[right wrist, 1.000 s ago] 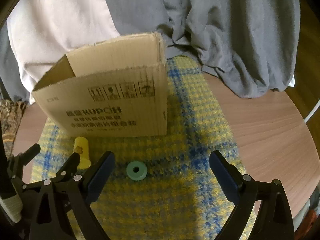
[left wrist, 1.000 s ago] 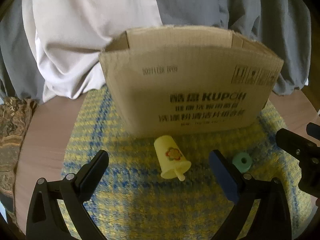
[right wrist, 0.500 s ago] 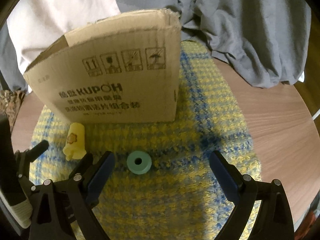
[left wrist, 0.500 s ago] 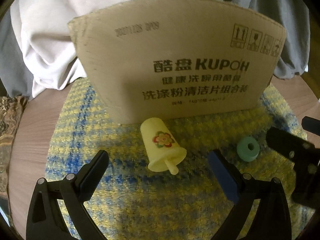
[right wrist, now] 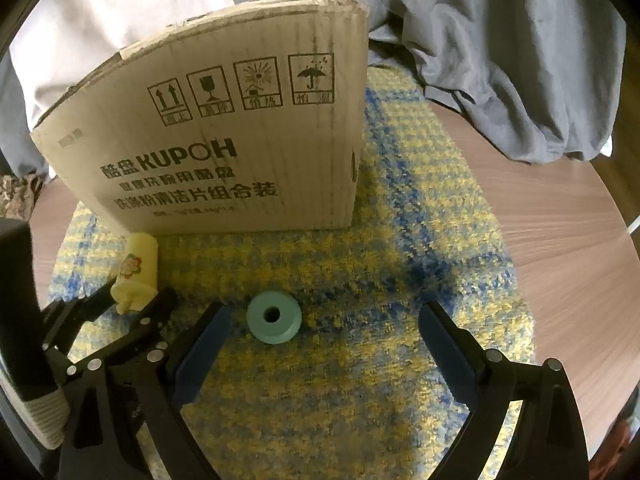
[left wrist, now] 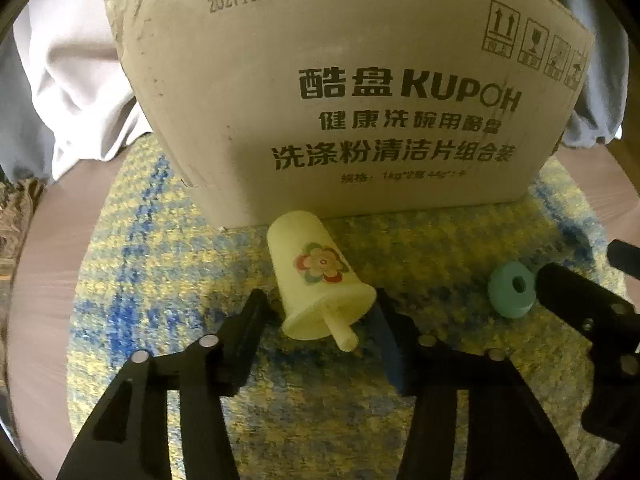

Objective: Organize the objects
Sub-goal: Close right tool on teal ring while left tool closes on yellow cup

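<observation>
A pale yellow plastic cup-shaped toy [left wrist: 320, 280] with a flower sticker and a short stem lies on its side in front of a cardboard box [left wrist: 360, 100]. My left gripper [left wrist: 320, 320] has its jaws close on either side of the toy's flared rim, with small gaps showing. It also shows in the right wrist view [right wrist: 132, 300], as does the toy [right wrist: 136, 272]. A green ring [right wrist: 274, 318] lies on the mat between the fingers of my open right gripper [right wrist: 320, 332], nearer the left finger [right wrist: 204, 344]. The ring also shows in the left wrist view [left wrist: 512, 290].
The box [right wrist: 224, 140] stands on a yellow and blue woven mat [right wrist: 400, 280] on a round wooden table [right wrist: 560, 260]. White and grey cloth [right wrist: 500, 60] is piled behind the box. The right gripper's finger [left wrist: 580, 308] reaches in at the right of the left wrist view.
Both grippers moved down and forward toward the mat. The left jaws narrowed from wide open to close around the yellow toy. The right gripper came around the green ring.
</observation>
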`<state>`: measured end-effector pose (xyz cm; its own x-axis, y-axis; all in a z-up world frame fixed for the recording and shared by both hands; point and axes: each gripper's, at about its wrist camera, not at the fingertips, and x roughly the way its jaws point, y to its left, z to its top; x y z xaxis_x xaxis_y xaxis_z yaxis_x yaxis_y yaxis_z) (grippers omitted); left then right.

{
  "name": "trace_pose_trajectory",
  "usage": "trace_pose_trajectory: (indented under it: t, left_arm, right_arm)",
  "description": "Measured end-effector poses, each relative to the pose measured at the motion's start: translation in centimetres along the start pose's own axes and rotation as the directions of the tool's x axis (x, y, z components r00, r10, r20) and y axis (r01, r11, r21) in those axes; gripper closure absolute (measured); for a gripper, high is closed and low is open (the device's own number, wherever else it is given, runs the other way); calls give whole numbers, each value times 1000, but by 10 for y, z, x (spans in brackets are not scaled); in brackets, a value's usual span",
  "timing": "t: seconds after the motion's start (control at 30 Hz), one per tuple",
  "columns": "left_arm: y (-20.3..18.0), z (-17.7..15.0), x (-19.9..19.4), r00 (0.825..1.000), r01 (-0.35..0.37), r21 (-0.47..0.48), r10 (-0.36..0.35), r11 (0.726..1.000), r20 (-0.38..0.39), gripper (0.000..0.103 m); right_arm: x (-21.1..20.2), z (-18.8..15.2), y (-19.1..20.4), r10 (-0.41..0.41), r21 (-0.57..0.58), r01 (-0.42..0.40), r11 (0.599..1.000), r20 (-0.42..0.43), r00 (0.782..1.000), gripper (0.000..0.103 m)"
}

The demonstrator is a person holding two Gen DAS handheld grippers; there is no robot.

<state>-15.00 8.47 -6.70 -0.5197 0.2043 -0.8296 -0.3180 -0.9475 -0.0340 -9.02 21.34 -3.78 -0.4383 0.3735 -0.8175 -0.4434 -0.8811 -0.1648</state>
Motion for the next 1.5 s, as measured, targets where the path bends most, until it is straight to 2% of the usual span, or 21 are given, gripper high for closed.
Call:
trace_pose_trajectory:
  t: [0.07,0.4,0.47,0.67,0.7,0.73,0.8,0.93,1.0,1.3,1.5]
  left_arm:
    - [-1,-1,-1,1000,3,1,-3,1000,1,61]
    - [5,-9,-9,1000,-11,-24,12,1000,11,62]
    - [8,-12,-13,1000,-18,-25,19,1000,15,62]
    - [19,-18,-17,999,-36,-45,36,998,13,62]
    - [21,-19,-18,999,-38,-49,38,998,11,62]
    - [21,-20,-18,999,-39,-51,39,998,10,62]
    - [26,-19,-17,999,-38,-56,39,998,9,62]
    - [31,-17,-16,999,-34,-58,34,998,11,62]
    - [30,-19,-18,999,-31,-57,32,998,13,62]
    - [24,-19,-27,999,-29,-44,30,999,29,62]
    - [23,-16,-31,999,-25,-44,27,999,39,62]
  right_arm:
    - [2,-1,0,-2,-2,2,1000,-2,1000,8]
    - [13,-5,8,0,-16,0,1000,-15,1000,9]
    - [14,-5,12,1,-24,-2,1000,-12,1000,12]
    - [25,-9,27,22,-41,-24,999,-48,999,26]
    - [28,-10,29,24,-42,-27,999,-57,998,30]
    - [29,-12,30,26,-42,-29,999,-62,998,38]
    - [32,-14,32,32,-39,-35,999,-75,997,44]
    - [29,-14,32,22,-40,-25,999,-61,998,62]
    - [27,-14,31,22,-38,-25,999,-57,998,66]
    - [14,-18,32,26,-40,-27,999,-29,999,67]
    - [-1,-10,29,20,-41,-20,999,5,1000,67]
